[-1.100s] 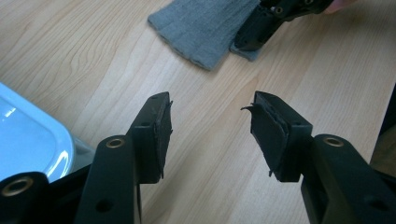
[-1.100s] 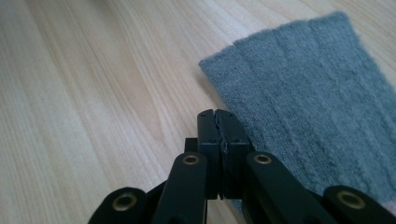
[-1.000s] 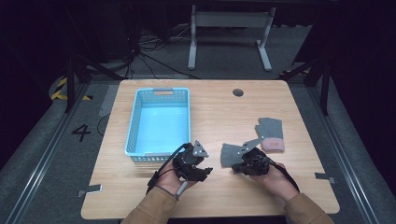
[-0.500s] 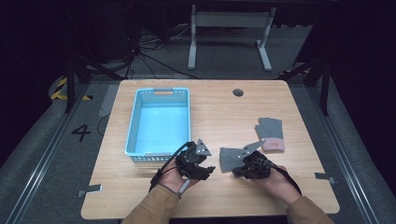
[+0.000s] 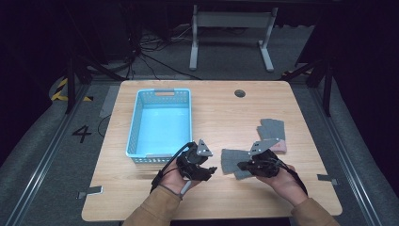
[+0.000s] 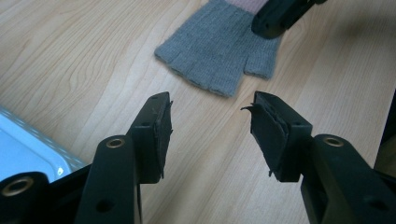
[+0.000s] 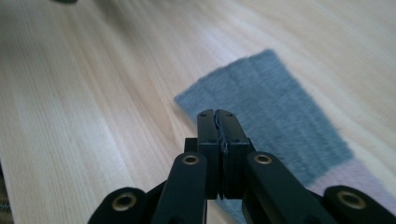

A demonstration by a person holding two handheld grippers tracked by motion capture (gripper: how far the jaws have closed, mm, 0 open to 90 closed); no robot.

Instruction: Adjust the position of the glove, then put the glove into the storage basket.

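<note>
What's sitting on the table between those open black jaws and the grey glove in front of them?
Nothing: in the left gripper view, only bare wooden table lies between the left gripper and the grey glove.

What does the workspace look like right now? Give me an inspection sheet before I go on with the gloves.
Surface: wooden table, bare apart from the items below; dark round grommet near the far edge.
Job's things: near grey glove lying flat; second grey glove beyond it; blue basket, nothing in it.
Clutter: nothing seen.
Grippers: left gripper open, nothing between its jaws, aimed at the near glove; right gripper shut, over the near glove; a pinch on fabric cannot be told.
Cables: gripper cable loops beside the basket; floor cables behind the table.
Surroundings: metal stand, floor mark 4.
</note>
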